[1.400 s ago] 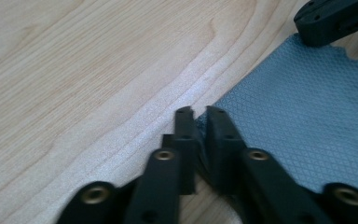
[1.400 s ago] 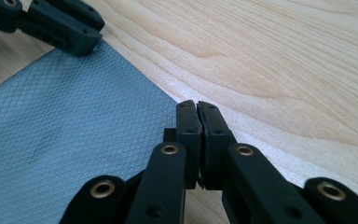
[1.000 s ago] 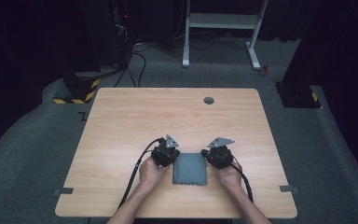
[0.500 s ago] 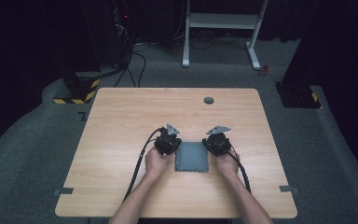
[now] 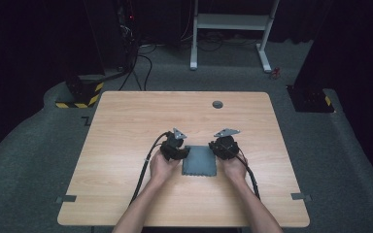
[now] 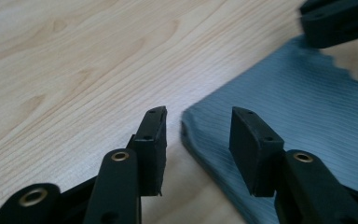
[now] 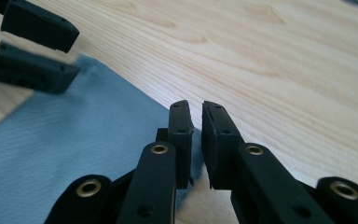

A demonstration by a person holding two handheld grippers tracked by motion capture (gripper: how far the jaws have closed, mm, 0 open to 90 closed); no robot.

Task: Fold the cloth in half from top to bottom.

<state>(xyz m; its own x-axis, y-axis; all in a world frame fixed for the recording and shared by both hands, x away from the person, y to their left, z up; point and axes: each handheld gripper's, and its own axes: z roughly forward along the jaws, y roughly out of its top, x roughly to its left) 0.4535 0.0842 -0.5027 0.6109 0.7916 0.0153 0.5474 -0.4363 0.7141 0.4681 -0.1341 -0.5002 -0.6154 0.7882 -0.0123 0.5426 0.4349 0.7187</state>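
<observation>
Where the wooden table [image 5: 126, 145] bears one grey cloth [image 5: 200, 160], two grippers flank it: left gripper [image 6: 196, 135], jaws parted astride the cloth's near corner; right gripper [image 7: 196, 135], jaws nearly closed at its opposite edge, grip uncertain; both forearms converge from below

Cloth [image 5: 199, 160]: grey-blue, fine ribbed weave in parallel lines, zigzag-cut edge at its far side.
Table [image 5: 126, 126]: light wood, pale tan with darker streaked grain; small dark grey round disc [image 5: 217, 104] near the far edge.
Left gripper [image 6: 196, 140]: black jaws, matte black pads, brass-coloured rivets; grey plate on top.
Right gripper [image 7: 196, 140]: same black, same brass-coloured rivets, grey plate.
Cables: black.
Floor [image 5: 39, 160]: dark grey carpet.
Block [image 5: 77, 94], far left: black with yellow-and-black hazard stripes.
Frame [image 5: 230, 22], far: white.
Tape tabs at table's near corners: grey.
</observation>
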